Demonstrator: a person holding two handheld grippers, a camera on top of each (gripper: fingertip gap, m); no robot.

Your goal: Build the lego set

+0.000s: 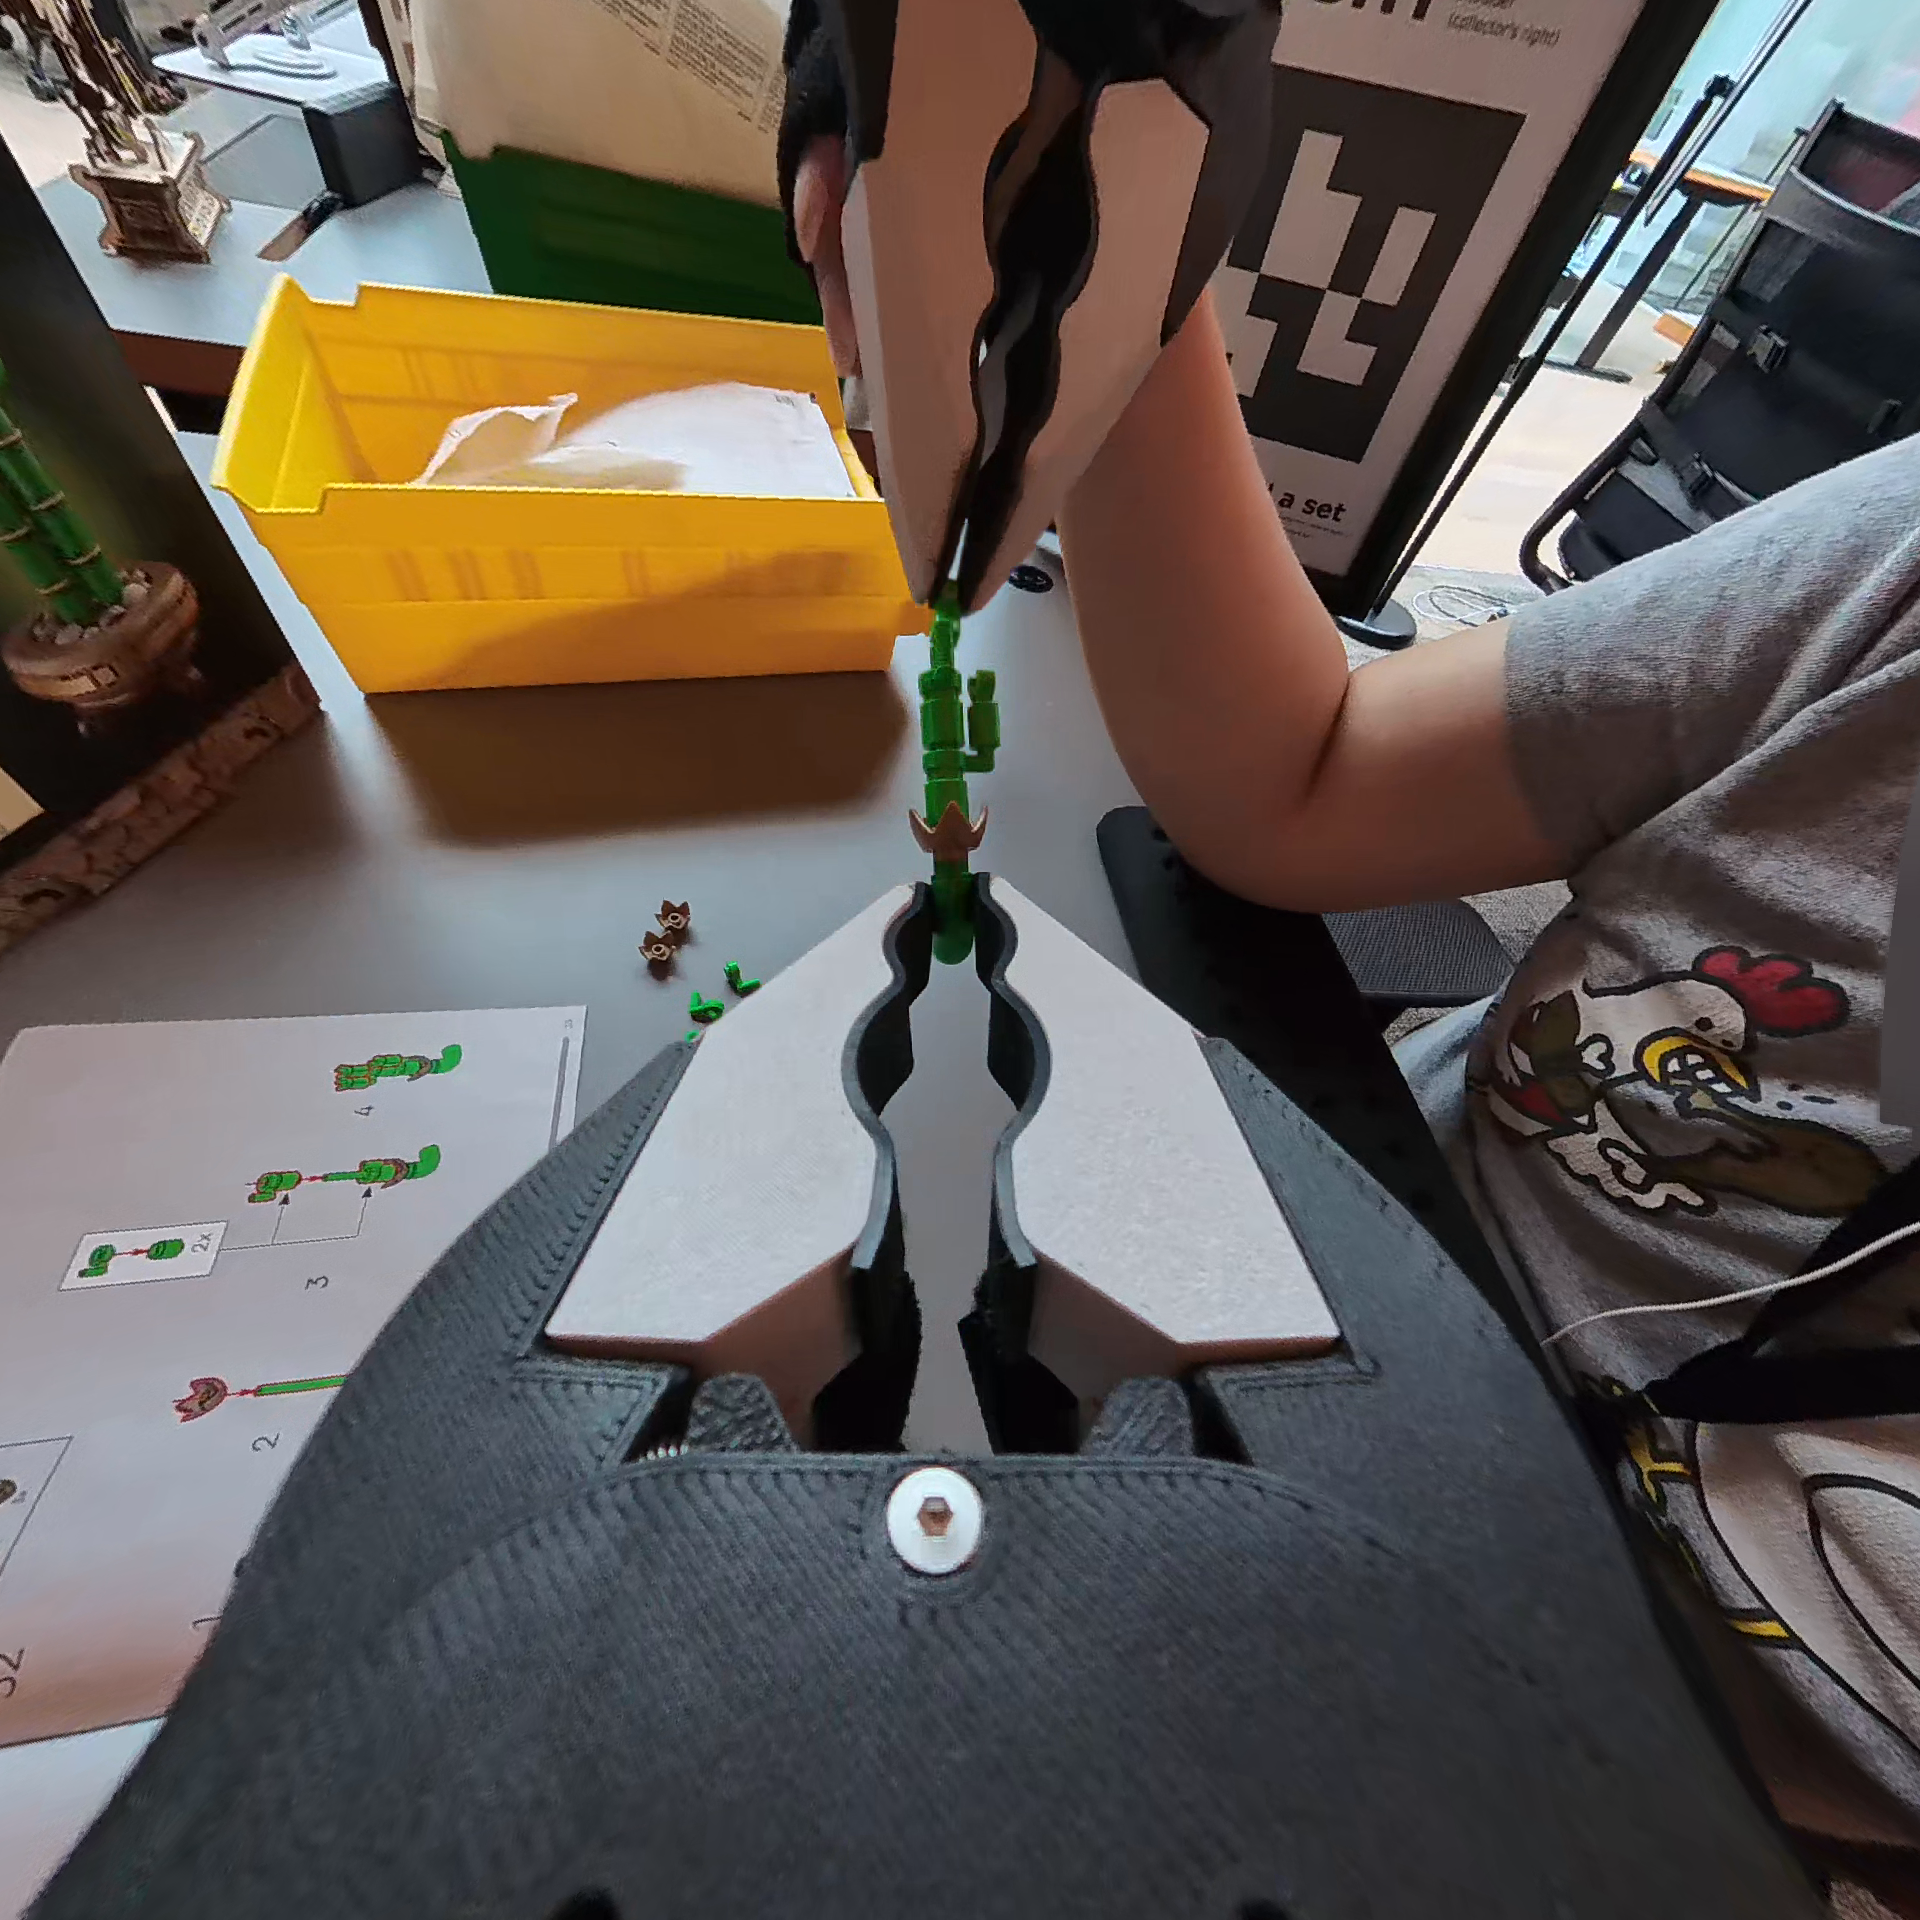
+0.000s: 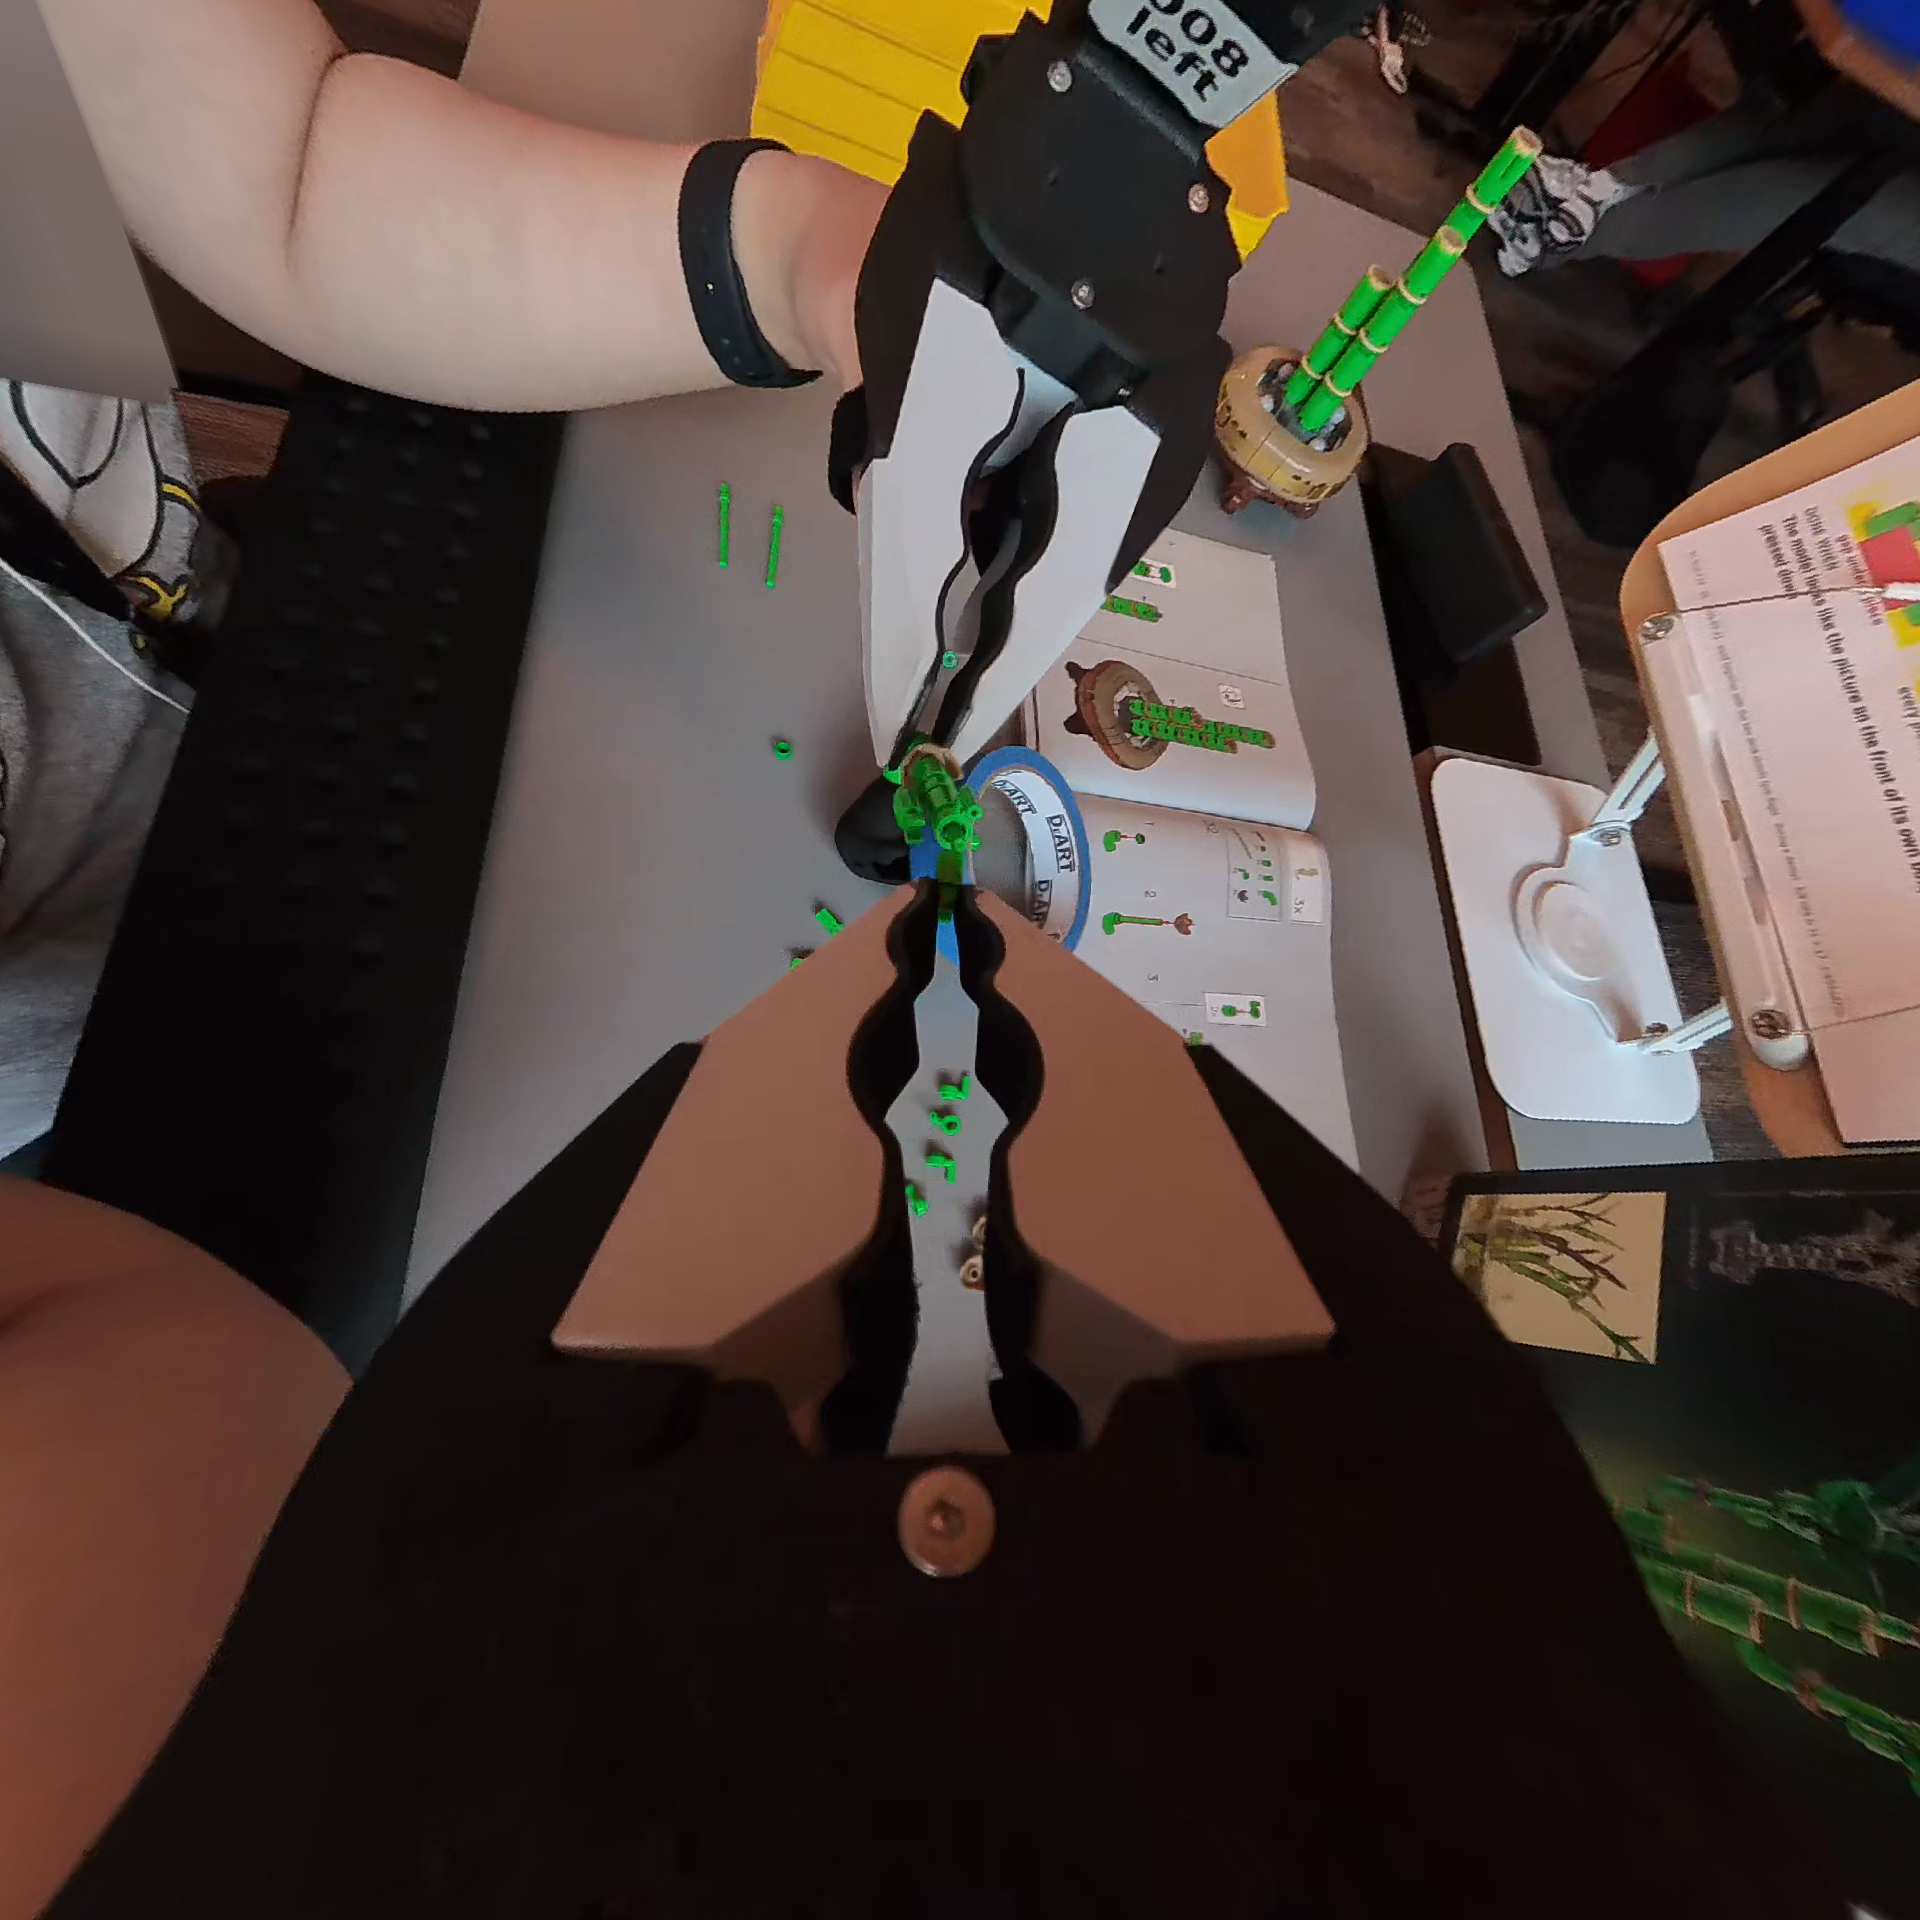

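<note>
Held at its lower end by the closed left gripper (image 1: 951, 914) and at its tip by the closed right gripper (image 1: 948, 594), the green bamboo stem (image 1: 951, 748) is judged mid-assembly above the grey table (image 1: 499, 894). A steady push along its axis is called for next. Loose green pieces (image 1: 717, 992) lie at 9 o'clock, the yellow bin (image 1: 561, 613) at 11, leaving little room on that side.

Bright daylight in the left wrist view, yellow bin (image 1: 561, 520) casting a soft shadow on the bench (image 1: 520, 831), right wrist view dimmer, fisheye bending edges, corners slightly blurred
</note>
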